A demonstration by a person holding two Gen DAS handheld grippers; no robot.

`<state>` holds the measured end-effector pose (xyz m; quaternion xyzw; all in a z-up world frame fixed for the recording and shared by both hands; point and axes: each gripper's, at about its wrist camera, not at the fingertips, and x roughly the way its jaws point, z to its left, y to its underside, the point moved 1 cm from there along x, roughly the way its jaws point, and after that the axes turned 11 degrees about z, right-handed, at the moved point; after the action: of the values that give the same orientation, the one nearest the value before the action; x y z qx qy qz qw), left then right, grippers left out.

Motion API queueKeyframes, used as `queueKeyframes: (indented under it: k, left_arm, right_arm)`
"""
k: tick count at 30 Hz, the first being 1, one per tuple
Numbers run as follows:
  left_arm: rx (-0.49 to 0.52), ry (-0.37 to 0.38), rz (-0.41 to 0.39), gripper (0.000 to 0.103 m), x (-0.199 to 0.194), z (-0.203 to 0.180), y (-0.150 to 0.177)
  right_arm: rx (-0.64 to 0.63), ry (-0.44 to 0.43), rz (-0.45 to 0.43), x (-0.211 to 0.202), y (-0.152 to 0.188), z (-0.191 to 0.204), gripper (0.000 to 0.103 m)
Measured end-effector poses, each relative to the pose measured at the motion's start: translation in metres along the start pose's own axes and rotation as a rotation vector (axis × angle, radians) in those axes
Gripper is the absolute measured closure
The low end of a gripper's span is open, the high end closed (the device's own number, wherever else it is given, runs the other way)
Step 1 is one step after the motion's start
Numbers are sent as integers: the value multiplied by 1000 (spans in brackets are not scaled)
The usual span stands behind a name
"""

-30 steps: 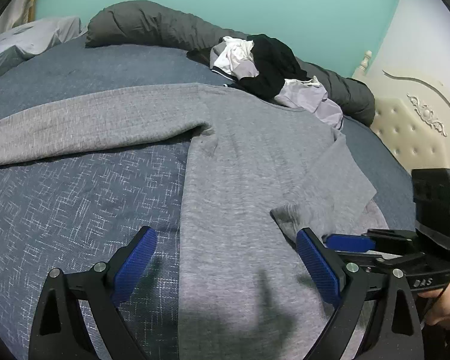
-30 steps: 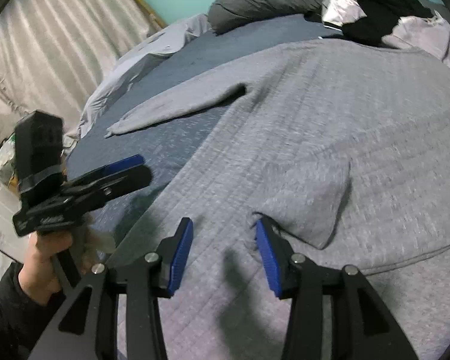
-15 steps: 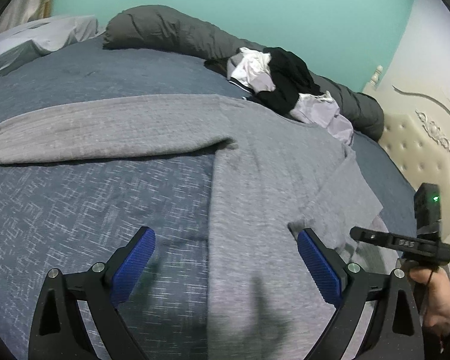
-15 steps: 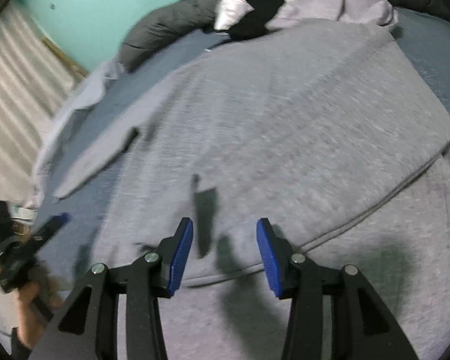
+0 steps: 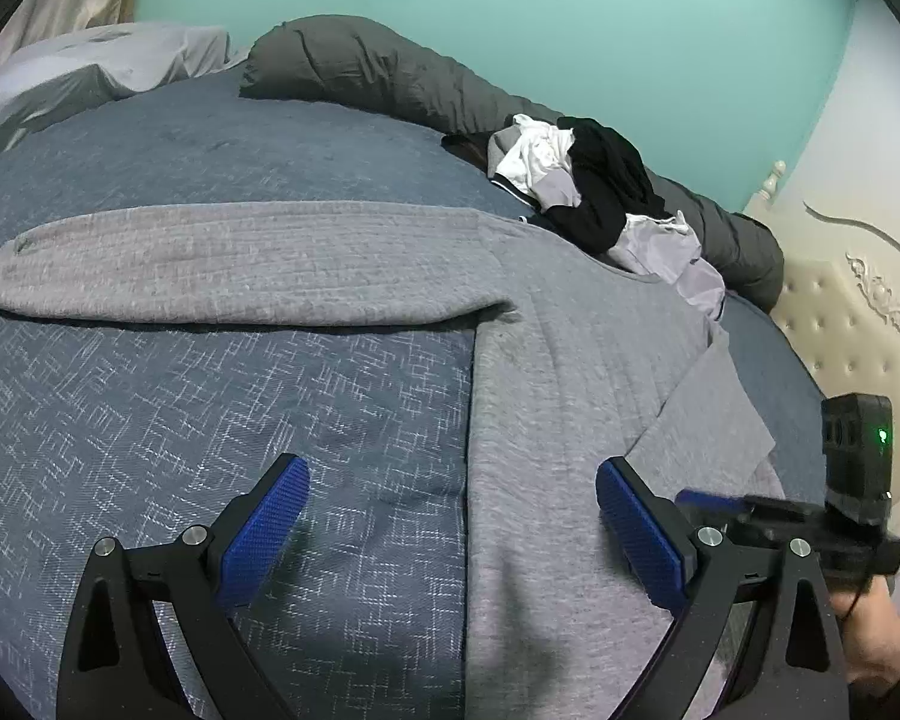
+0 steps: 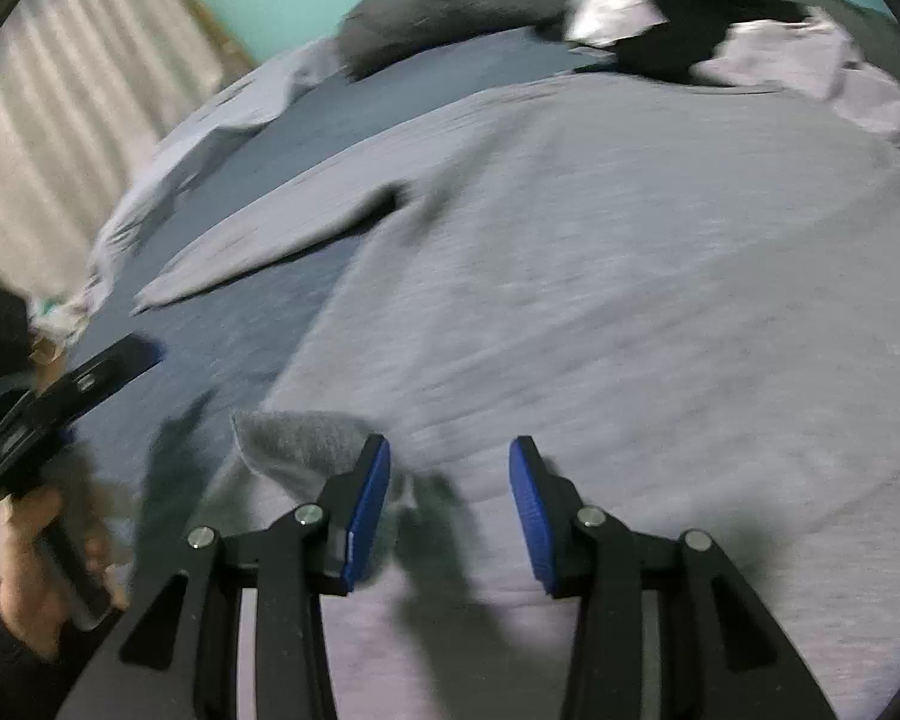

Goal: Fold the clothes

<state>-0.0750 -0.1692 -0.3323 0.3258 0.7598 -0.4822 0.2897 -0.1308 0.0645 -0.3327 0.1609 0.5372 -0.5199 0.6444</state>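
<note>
1. The grey sweater (image 5: 570, 372) lies flat on the bed (image 5: 210, 420), one sleeve (image 5: 240, 258) stretched sideways, the other folded over the body.
2. Step in hand: sleeve folding.
3. Left gripper (image 5: 450, 516): jaws wide, empty, over the side hem.
4. Right gripper (image 6: 448, 498): jaws part open and closing, empty, beside a raised cuff (image 6: 294, 438).
5. Next move probably requires gripping the stretched sleeve.
6. No legible writing.

Your left gripper (image 5: 450, 531) hangs over the bed (image 5: 168, 420) with its jaws wide apart and nothing between them. Below it, the gray sweater (image 5: 570, 372) lies flat, one sleeve (image 5: 240, 264) stretched out to the left. A pile of clothes (image 5: 594, 192) sits beyond it against the dark rolled duvet (image 5: 378, 78). Your right gripper (image 5: 810, 528) shows at the right edge.
</note>
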Motion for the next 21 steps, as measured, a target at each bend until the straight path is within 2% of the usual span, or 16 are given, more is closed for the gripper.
queueKeyframes:
  k: [3,7,14,21]
  left_arm:
    - [-2,2,0,4,0,-1,2]
    - [13,14,14,3,4,-8,3]
    - [68,32,67,2,20,-31,11]
    - [129,20,138,1,42,-53,20]
  right_arm:
    - [-53,-51,25,4,2,18,61]
    - [5,-51,-36,-16,4,6,61]
    - [172,74,-112,-72,13,-71,61]
    - [304,286,-143,-132,39,-163,61]
